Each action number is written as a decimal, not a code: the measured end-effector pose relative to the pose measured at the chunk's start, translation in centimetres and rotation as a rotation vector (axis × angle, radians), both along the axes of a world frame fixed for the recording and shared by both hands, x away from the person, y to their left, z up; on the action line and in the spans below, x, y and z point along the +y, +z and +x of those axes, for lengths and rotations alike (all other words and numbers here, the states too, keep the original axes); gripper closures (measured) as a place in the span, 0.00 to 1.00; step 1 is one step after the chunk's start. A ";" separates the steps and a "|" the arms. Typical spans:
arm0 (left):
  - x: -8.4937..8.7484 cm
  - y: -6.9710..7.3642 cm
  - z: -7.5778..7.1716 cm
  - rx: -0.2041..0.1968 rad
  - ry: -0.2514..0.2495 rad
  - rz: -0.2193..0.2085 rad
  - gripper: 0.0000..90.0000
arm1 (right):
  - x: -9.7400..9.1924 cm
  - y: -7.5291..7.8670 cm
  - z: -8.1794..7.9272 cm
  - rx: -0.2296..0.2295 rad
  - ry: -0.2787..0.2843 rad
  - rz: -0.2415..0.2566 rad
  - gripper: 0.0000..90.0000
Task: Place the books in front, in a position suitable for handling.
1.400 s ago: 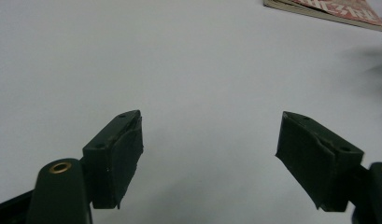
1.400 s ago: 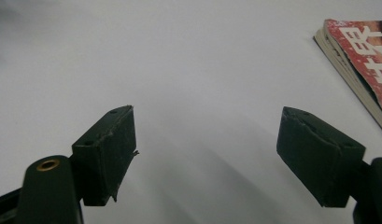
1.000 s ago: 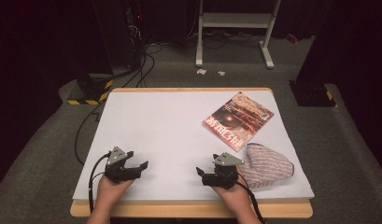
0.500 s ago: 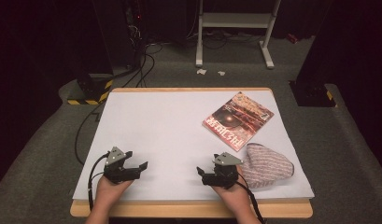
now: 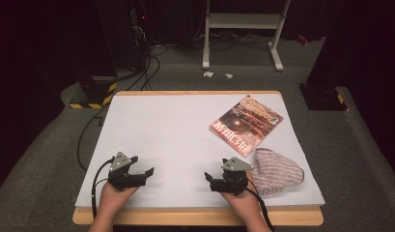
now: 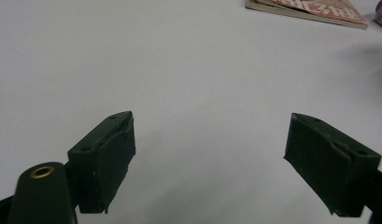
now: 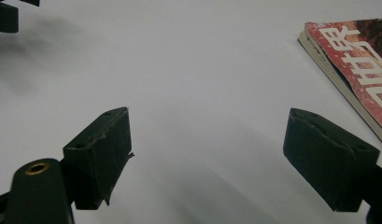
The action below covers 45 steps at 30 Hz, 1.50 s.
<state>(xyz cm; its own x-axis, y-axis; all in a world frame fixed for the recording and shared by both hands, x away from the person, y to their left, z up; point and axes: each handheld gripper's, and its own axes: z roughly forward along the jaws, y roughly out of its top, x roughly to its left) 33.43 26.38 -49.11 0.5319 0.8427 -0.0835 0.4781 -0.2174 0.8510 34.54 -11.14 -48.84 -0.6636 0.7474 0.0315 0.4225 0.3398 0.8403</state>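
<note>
While both my hands rest at the near edge of the white table (image 5: 185, 125), my left gripper (image 5: 148, 172) has its jaws spread wide with bare tabletop between them; they have just been opening, a shade wider than a second ago. My right gripper (image 5: 208, 177) stands just as wide apart and grips nothing. Neither hand has shifted since the earlier pictures, and nothing on the table has moved.

Just beside my right hand, on its outer side, lies the striped cloth pouch (image 5: 277, 170), partly hidden behind that gripper. Beyond it, nearly touching its far edge, the red magazine (image 5: 246, 123) lies flat and turned at an angle. In the right gripper view the magazine (image 7: 361, 70) is cut off by the frame; in the left gripper view only its edge (image 6: 310, 8) shows. Its cover lettering is too small to read.
</note>
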 end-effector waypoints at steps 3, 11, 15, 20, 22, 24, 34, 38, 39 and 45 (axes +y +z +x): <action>0.0 0.1 0.0 -0.003 0.002 -0.004 0.18 | -0.2 0.4 -0.1 -0.009 0.000 0.007 0.17; -0.5 0.6 0.1 -0.007 -0.019 0.017 0.22 | -2.0 1.7 -0.1 -0.033 -0.037 0.010 0.17; -1.2 0.6 0.6 -0.005 -0.032 0.027 0.22 | -3.6 2.2 -0.3 -0.038 -0.080 0.010 0.17; -1.8 0.7 1.1 -0.015 -0.031 0.019 0.19 | -6.1 2.6 -0.6 -0.033 -0.157 -0.002 0.17; -1.9 0.8 1.4 -0.016 -0.032 0.008 0.19 | -7.1 2.8 -0.8 -0.030 -0.188 -0.008 0.17; -2.1 0.8 1.6 -0.021 -0.033 0.009 0.19 | -7.8 2.9 -0.9 -0.034 -0.207 -0.009 0.16; -2.8 0.7 2.2 -0.022 -0.051 0.010 0.19 | -12.4 3.4 -1.5 -0.024 -0.342 -0.037 0.17; -2.9 0.6 2.2 -0.018 -0.057 0.018 0.19 | -14.4 3.2 -1.5 0.002 -0.403 -0.047 0.15; -2.9 0.6 2.2 -0.018 -0.057 0.018 0.19 | -14.4 3.2 -1.5 0.002 -0.403 -0.047 0.15; -2.9 0.6 2.1 -0.010 -0.059 0.027 0.19 | -15.8 1.9 -0.9 0.058 -0.435 -0.058 0.14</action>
